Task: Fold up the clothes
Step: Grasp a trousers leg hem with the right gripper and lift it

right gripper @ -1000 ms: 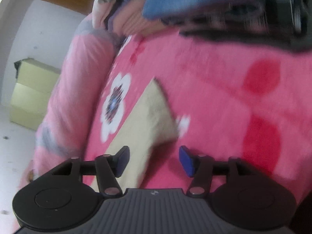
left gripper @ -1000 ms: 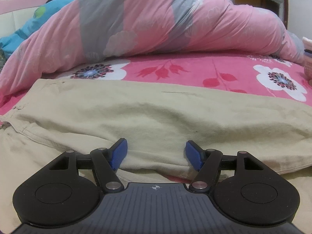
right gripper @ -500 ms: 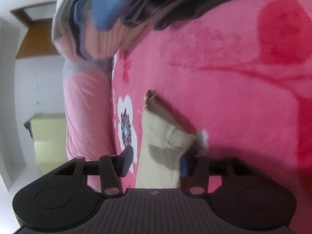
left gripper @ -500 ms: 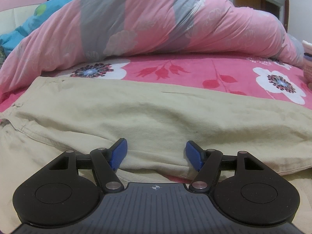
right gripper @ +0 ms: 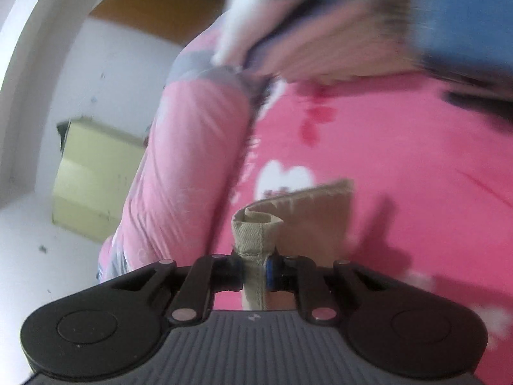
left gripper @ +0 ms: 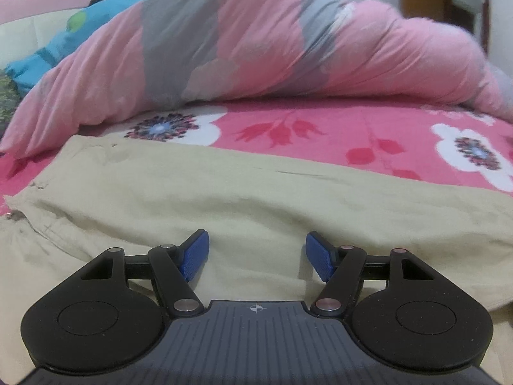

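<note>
Beige trousers [left gripper: 243,199] lie spread across the pink flowered bed sheet [left gripper: 368,131]. My left gripper [left gripper: 256,256] is open, low over the near folded edge of the trousers, with the cloth between and under its blue pads [left gripper: 195,253]. My right gripper [right gripper: 255,272] is shut on a hemmed end of the beige trousers [right gripper: 256,234], which stands up bunched between the fingers. More of that trouser end [right gripper: 317,205] lies on the sheet just beyond.
A rolled pink and grey duvet [left gripper: 256,51] lies along the far side of the bed and shows in the right wrist view [right gripper: 192,160]. A blue pillow [left gripper: 64,41] is at far left. A stack of clothes [right gripper: 352,22] lies ahead of the right gripper. A pale yellow cabinet [right gripper: 93,173] stands on the floor.
My right gripper closed on the trouser hem and lifted it, and its view swung round. My left gripper stayed open in place.
</note>
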The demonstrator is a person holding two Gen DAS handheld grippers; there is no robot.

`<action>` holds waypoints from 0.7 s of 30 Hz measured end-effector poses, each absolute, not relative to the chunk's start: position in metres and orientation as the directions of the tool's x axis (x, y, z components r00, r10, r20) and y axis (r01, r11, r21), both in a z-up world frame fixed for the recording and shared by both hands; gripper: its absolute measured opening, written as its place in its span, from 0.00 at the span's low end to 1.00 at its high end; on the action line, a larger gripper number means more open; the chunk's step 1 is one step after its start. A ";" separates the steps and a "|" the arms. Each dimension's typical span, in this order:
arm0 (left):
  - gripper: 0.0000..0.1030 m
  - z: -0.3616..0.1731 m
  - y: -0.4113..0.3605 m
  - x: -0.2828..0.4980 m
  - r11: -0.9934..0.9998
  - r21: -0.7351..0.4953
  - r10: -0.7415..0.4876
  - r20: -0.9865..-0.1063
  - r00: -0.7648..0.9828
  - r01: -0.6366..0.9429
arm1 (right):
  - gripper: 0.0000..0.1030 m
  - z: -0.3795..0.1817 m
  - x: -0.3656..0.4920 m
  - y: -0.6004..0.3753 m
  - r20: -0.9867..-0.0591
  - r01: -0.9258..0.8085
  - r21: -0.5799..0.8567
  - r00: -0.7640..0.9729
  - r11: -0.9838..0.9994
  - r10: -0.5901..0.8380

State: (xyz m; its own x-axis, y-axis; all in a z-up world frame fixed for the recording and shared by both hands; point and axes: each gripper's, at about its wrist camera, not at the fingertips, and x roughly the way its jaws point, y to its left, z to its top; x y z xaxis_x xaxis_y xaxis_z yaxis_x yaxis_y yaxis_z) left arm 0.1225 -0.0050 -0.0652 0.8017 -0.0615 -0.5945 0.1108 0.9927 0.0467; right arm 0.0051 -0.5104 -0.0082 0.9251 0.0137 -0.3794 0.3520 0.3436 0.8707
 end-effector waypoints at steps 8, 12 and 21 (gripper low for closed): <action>0.65 -0.040 -0.004 0.129 0.999 0.014 -0.025 -0.534 0.845 0.038 | 0.12 0.128 0.061 -0.500 -0.080 0.014 0.847 0.992 0.531 0.101; 0.65 -0.049 -0.013 0.134 0.996 0.058 -0.021 -0.551 0.834 0.064 | 0.12 0.083 0.037 -0.526 -0.159 0.117 0.827 0.987 0.550 0.030; 0.65 -0.081 -0.035 0.132 0.972 0.196 0.016 -0.597 0.802 0.126 | 0.11 -0.112 0.018 -0.579 -0.562 0.532 0.740 0.825 0.413 -0.056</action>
State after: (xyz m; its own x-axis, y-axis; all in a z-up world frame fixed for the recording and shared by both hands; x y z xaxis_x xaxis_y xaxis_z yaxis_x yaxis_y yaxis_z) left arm 0.1316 -0.0353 -0.0809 0.8021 0.0161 -0.5970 0.1263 0.9725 0.1959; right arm 0.0183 -0.5788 -0.1122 0.8251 -0.0556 -0.5623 0.5318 0.4126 0.7396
